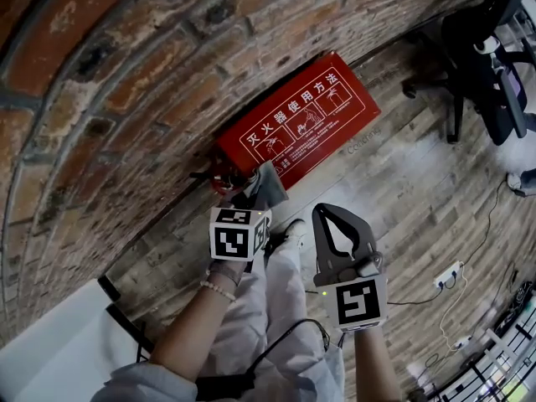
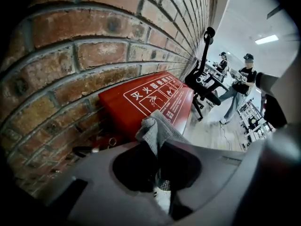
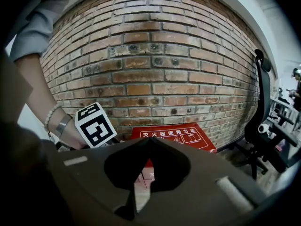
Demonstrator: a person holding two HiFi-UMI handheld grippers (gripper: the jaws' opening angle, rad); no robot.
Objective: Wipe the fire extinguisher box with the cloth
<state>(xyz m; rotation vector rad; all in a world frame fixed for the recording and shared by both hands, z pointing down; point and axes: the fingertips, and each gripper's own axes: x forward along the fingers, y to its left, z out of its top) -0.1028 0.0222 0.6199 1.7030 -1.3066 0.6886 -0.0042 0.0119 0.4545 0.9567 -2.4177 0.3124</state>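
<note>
Grippers first. Left gripper (image 2: 157, 149) squeezed shut on a soft grey cloth (image 2: 158, 127), bunched up and poking out past the tips like a little fluffy lump. Right gripper (image 3: 149, 141) closed too, tips together, nothing in between. Held back beside the left one, a bit farther from the wall.

Straight ahead of the cloth: the fire extinguisher box (image 2: 141, 100). Red, flat, smooth and a bit shiny, with white pictures and white writing on its front. Down on the floor (image 1: 419, 199), pushed up against the brick wall (image 1: 126, 82). Long side running along the foot of the wall, from near the left gripper away toward the right. Cloth right at the near, left end of the box, by its low corner. Touching or just off it, hard to tell. Small dark metal bits (image 2: 101, 145) with a ring beside that end of the box, too dim to name.

Left gripper nearer to the box, so probably the one to do the wiping. Likely way to go: press the cloth on the red front and slide it along the long side, away to the right.

Bricks rough and bumpy, with deep gaps between. Grey wooden planks for the floor. Black office chair (image 1: 481, 65) well apart, past the far end of the box.
</note>
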